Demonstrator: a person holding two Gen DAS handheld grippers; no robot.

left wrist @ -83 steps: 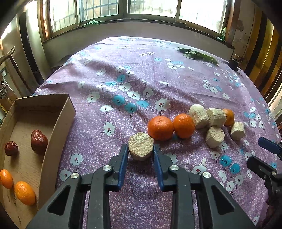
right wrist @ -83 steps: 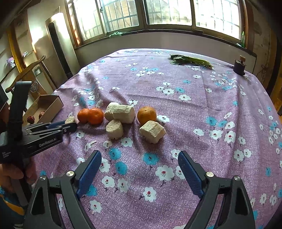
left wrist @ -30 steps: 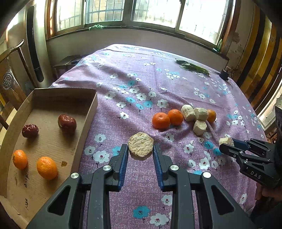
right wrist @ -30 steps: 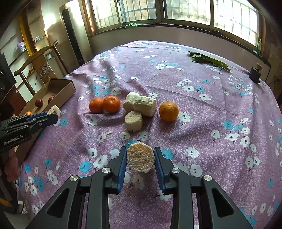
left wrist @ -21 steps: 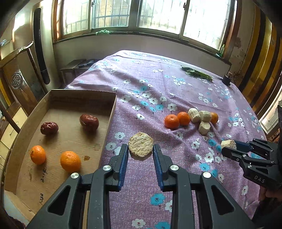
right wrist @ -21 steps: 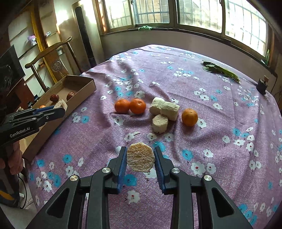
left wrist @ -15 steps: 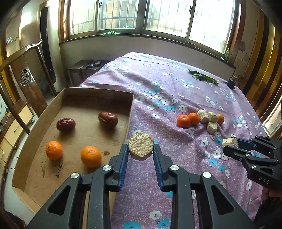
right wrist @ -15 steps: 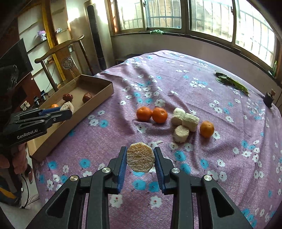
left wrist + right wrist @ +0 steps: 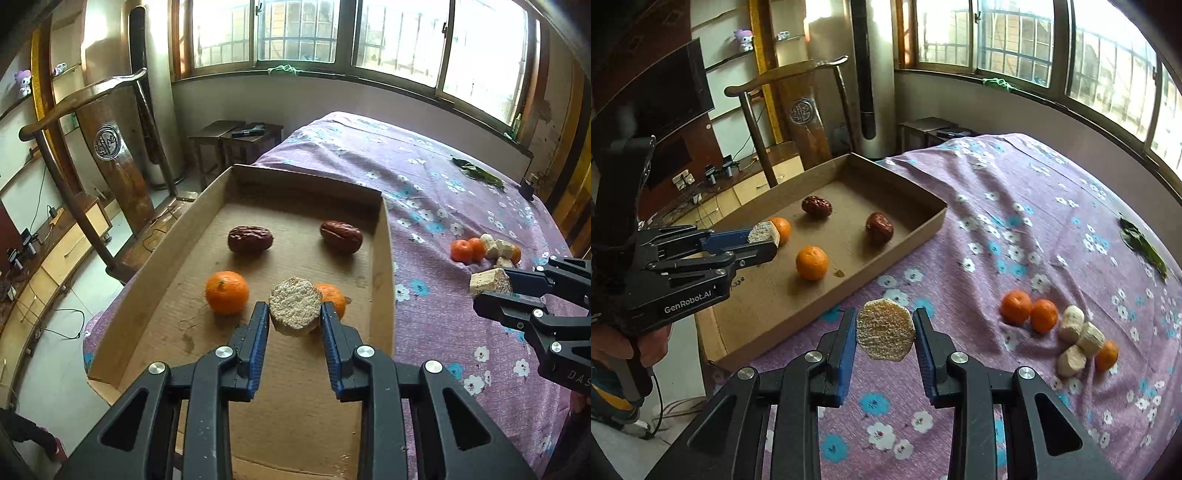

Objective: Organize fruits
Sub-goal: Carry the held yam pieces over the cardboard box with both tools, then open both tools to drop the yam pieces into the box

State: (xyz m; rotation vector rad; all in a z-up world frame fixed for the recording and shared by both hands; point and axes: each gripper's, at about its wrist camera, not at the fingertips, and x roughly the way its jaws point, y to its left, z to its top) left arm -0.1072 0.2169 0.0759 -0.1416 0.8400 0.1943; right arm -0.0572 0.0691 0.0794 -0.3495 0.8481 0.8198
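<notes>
My left gripper (image 9: 294,321) is shut on a pale peeled fruit chunk (image 9: 294,311) and holds it above the cardboard tray (image 9: 380,266), which contains two tangerines (image 9: 226,292) and two red dates (image 9: 250,239). My right gripper (image 9: 885,334) is shut on a second pale chunk (image 9: 884,329) above the purple tablecloth, just off the tray's (image 9: 916,236) near side. It also shows in the left wrist view (image 9: 495,286). The left gripper shows in the right wrist view (image 9: 764,242). More tangerines (image 9: 1015,307) and pale chunks (image 9: 1071,328) lie grouped on the cloth.
A wooden chair (image 9: 110,147) stands beyond the tray past the table's edge. A green leaf (image 9: 1143,245) and a small dark object (image 9: 526,189) lie at the table's far side. Windows run along the back wall.
Both grippers have carried their chunks leftward, away from the fruit group. The left one has gone from above the cloth to above the tray; the right one has followed close to the tray's side.
</notes>
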